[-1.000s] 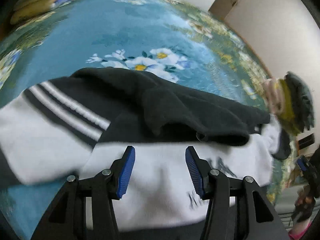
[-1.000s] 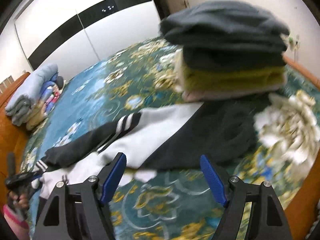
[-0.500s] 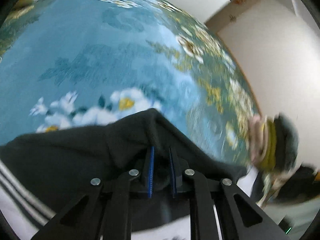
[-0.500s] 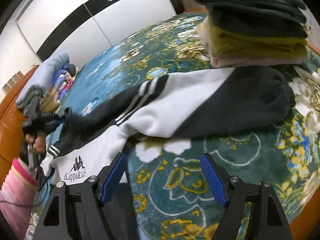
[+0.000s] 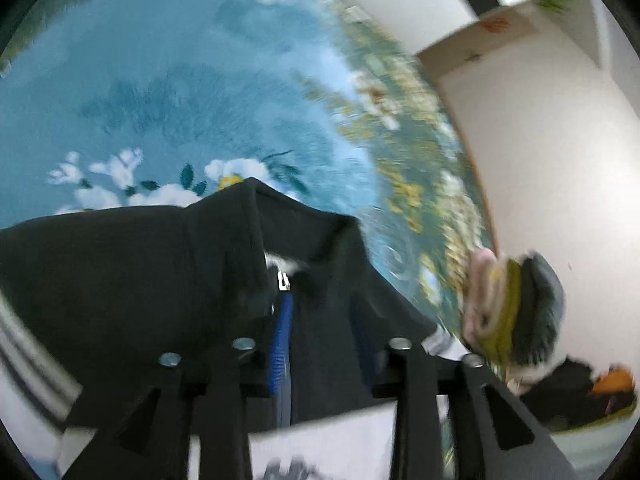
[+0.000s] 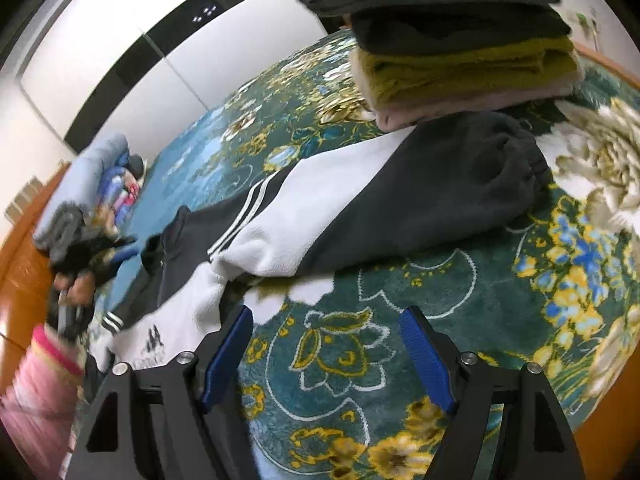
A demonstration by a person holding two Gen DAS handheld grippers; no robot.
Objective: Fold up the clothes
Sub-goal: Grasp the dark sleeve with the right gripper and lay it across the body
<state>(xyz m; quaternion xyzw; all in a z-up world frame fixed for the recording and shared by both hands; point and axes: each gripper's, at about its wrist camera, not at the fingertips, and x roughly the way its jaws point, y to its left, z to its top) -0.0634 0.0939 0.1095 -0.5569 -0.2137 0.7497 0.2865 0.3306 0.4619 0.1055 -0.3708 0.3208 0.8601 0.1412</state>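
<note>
A floral bedspread [image 6: 400,280] is carrying everything here, and the black-and-white jacket [image 6: 320,208] is lying spread across it, one dark sleeve reaching right up to, and apparently touching, a stack of folded clothes [image 6: 460,52] at the far side; a second bundle of bedding [image 6: 96,168] is sitting near the bed's other end. A second ago the left gripper [image 5: 320,320] was hanging wide above the jacket's white front; half a second ago it was already pinched close on the black collar, and now it is gripping that dark fabric [image 5: 304,248] between its blue pads [image 5: 280,344], the cloth tenting up over the fingers and the zip pull showing just beyond them. The blur suggests the hand is moving. I judge this to be the start of a fold, the collar being drawn up or across. The right gripper [image 6: 328,352] is hovering with its fingers spread wide and holding nothing, above bare bedspread just beside the jacket's white hem, having closed in on the garment over the past second; it is probably heading for the hem or the near sleeve to pair with the left.
</note>
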